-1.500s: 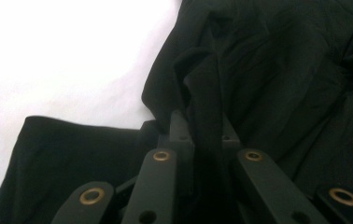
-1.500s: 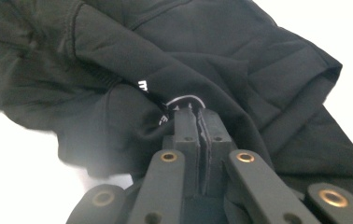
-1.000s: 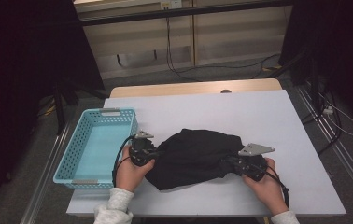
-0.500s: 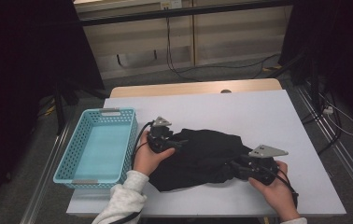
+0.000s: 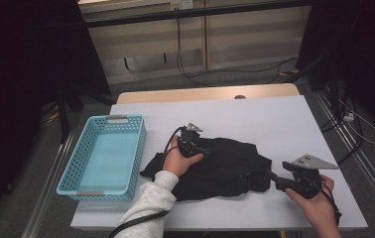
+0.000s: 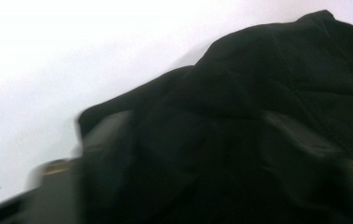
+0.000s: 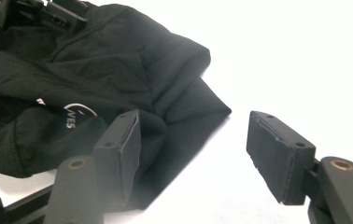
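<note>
On the white bench, near six o'clock, lies the black garment. The left hand-held gripper sits on it; I cannot tell its jaws. The right hand-held gripper is wide apart at the cloth's edge, so the cloth could slip and bunch up.

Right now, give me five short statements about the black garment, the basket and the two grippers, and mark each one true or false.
1. The black garment lies on the white table. True.
2. The garment sits inside the blue basket. False: the basket holds nothing and stands to the garment's left.
3. The right gripper is open. True: in the right gripper view its fingers stand wide apart.
4. The right gripper is at the garment's left edge. False: it is at the right edge, near the table's front.
5. The left gripper hovers over the basket. False: it is over the garment.
</note>
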Demonstrator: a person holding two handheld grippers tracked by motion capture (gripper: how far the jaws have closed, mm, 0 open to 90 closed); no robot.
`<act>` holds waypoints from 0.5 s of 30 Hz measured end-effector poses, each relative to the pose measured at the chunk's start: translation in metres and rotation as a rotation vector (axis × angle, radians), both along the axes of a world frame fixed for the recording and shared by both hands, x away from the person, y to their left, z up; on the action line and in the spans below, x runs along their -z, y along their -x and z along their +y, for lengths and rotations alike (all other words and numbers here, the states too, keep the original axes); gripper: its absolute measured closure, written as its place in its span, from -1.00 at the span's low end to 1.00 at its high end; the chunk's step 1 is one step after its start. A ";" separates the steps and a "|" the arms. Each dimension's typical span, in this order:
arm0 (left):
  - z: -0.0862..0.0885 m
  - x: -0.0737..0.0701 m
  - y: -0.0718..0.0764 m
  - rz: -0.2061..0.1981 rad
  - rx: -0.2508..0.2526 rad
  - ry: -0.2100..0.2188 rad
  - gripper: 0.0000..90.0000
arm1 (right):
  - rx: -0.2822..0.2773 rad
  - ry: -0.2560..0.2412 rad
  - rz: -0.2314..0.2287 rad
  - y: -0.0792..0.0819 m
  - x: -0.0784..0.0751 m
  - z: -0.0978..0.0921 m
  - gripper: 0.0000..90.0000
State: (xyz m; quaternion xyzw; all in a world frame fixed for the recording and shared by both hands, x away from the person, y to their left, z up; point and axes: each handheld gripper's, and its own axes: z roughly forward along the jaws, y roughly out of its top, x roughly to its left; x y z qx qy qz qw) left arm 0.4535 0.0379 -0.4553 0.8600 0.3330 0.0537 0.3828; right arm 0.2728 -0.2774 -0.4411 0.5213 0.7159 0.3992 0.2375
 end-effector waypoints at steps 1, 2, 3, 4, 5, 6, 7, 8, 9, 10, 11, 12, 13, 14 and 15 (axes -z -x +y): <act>0.000 -0.002 0.000 0.038 0.020 -0.012 0.30 | 0.003 0.000 0.001 0.000 0.001 -0.001 -0.21; 0.000 -0.002 0.001 0.041 0.022 -0.015 0.46 | 0.006 0.002 0.000 0.000 0.001 -0.002 -0.21; -0.001 -0.003 0.002 0.047 0.037 -0.026 0.59 | 0.010 0.003 0.001 0.000 0.001 -0.002 -0.21; -0.001 -0.003 0.004 0.074 0.038 -0.026 0.90 | 0.016 0.003 0.001 0.000 0.002 -0.003 -0.21; 0.000 -0.003 0.005 0.080 0.037 -0.025 0.94 | 0.021 0.002 0.002 0.000 0.002 -0.003 -0.21; 0.001 -0.004 0.006 0.084 0.032 -0.022 0.96 | 0.025 0.002 0.005 -0.001 0.003 -0.004 -0.22; 0.005 -0.005 0.008 0.082 0.032 -0.024 0.97 | 0.024 0.001 0.007 -0.001 0.003 -0.004 -0.22; 0.007 -0.006 0.009 0.078 0.023 -0.015 0.98 | 0.027 0.000 0.011 -0.002 0.004 -0.005 -0.22; 0.012 -0.007 0.010 0.084 0.018 0.000 0.98 | 0.028 0.000 0.014 -0.002 0.005 -0.005 -0.22; 0.018 -0.010 0.011 0.089 0.006 0.009 1.00 | 0.030 0.001 0.020 -0.003 0.006 -0.006 -0.22; 0.024 -0.012 0.012 0.080 0.003 0.008 1.00 | 0.032 0.001 0.026 -0.004 0.008 -0.006 -0.22; 0.028 -0.014 0.013 0.082 -0.002 0.013 1.00 | 0.034 0.000 0.030 -0.005 0.009 -0.005 -0.22; 0.036 -0.017 0.014 0.079 -0.002 0.016 1.00 | 0.033 0.002 0.033 -0.006 0.010 -0.005 -0.22; 0.042 -0.021 0.016 0.069 -0.011 0.018 1.00 | 0.030 0.003 0.038 -0.008 0.011 -0.004 -0.22; 0.048 -0.024 0.017 0.063 -0.019 0.022 1.00 | 0.026 0.005 0.040 -0.010 0.012 -0.003 -0.21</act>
